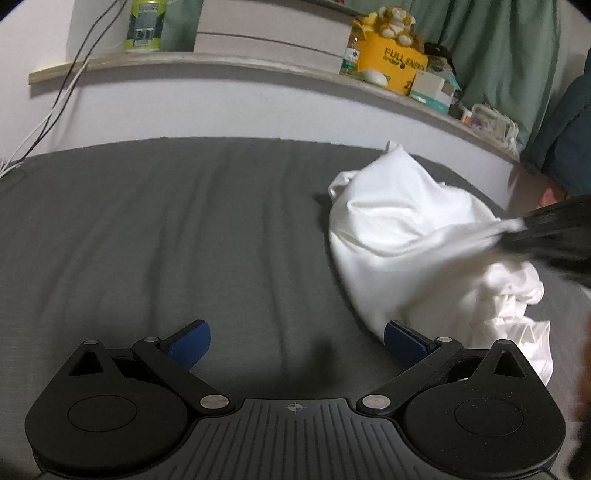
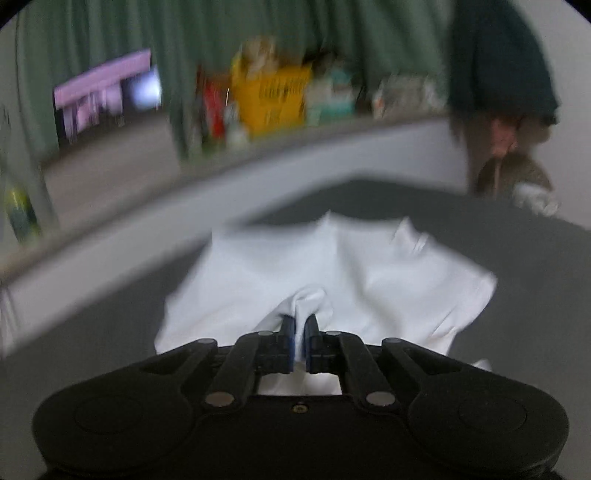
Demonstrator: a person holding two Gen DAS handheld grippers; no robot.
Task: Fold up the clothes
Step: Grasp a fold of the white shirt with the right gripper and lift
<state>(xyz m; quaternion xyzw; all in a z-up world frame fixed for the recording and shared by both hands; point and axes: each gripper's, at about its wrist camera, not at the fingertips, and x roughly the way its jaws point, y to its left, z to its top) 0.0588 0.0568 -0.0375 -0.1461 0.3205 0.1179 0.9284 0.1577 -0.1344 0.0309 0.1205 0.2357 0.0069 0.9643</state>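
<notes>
left gripper (image 1: 297,341): blue pads wide apart, holding nothing, low over the grey bed sheet (image 1: 166,229); its right pad sits just beside the cloth edge.
right gripper (image 2: 300,334): pads squeezed together on a bunch of the white cloth (image 2: 314,273).
white cloth: crumpled on the bed, one part pulled up by the right gripper.
shelf (image 1: 221,61): behind the bed, with a yellow box (image 1: 391,61).

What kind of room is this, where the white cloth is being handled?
Most likely a bedroom. The white garment lies on a grey sheet that looks like a mattress cover, a ledge behind it holds a plush toy and boxes, and green curtains hang beyond.
</notes>
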